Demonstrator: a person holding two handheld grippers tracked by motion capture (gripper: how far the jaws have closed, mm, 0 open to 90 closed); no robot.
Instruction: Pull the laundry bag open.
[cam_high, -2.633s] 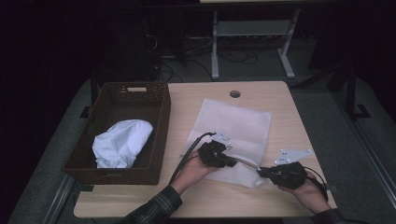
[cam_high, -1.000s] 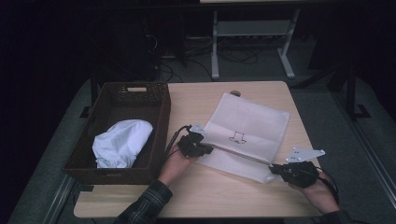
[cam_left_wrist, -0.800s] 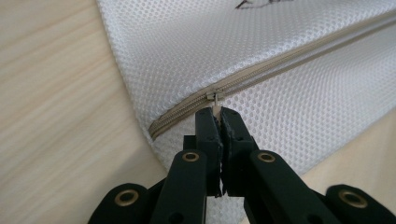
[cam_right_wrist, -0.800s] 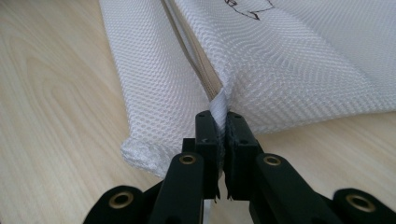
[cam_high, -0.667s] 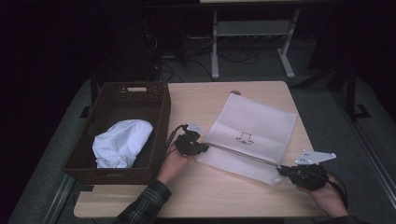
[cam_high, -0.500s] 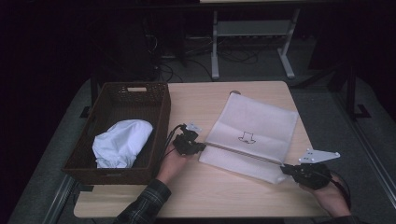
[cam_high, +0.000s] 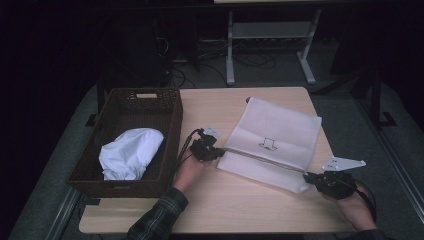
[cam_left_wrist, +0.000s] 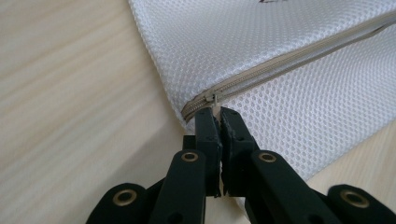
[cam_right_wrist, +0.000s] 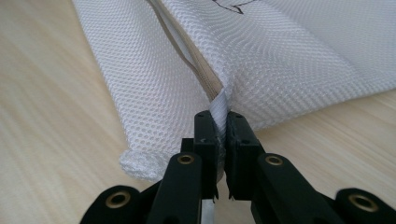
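Mesh bag (cam_high: 272, 145) lies right of centre on your table (cam_high: 225, 200); your left gripper (cam_left_wrist: 217, 119) pinches its zipper pull (cam_left_wrist: 215, 99) tight, and your right gripper (cam_right_wrist: 219, 123) clamps its corner fabric at lower right.

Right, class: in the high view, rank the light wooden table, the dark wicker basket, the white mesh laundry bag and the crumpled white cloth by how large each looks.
1. Light wooden table, clearly largest.
2. Dark woven wicker basket.
3. White mesh zip laundry bag, not far behind the basket.
4. Crumpled white cloth inside the basket, smallest.
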